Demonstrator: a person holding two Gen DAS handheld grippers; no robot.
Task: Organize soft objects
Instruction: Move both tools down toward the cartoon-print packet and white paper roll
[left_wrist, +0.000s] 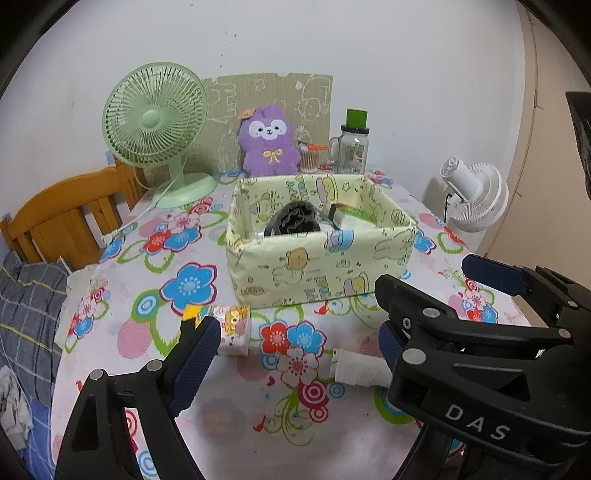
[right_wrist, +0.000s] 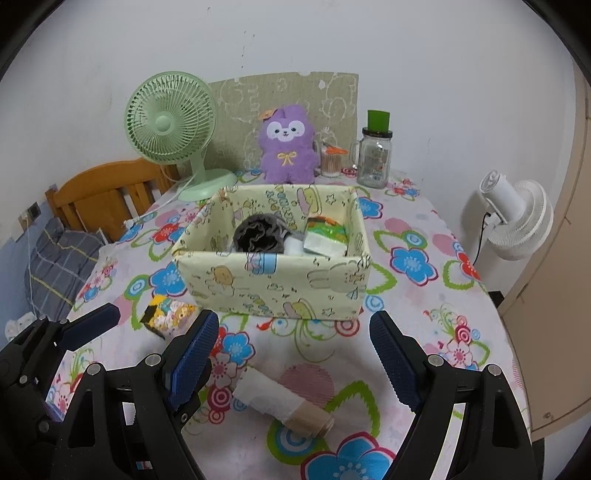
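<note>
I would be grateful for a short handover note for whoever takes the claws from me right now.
Left claw: open, empty, angled down at the table near the cartoon-print tissue pack.
Right claw: open, empty, angled down over the nearly used-up paper roll.
Fabric box: mid-table, already holding a dark bundled item, something white, and a green-and-white pack.
Done: those items are in the box.
Left: the tissue pack and the roll lie on the tablecloth in front of the box. The purple plush sits upright behind it, perhaps also to be stored.
</note>
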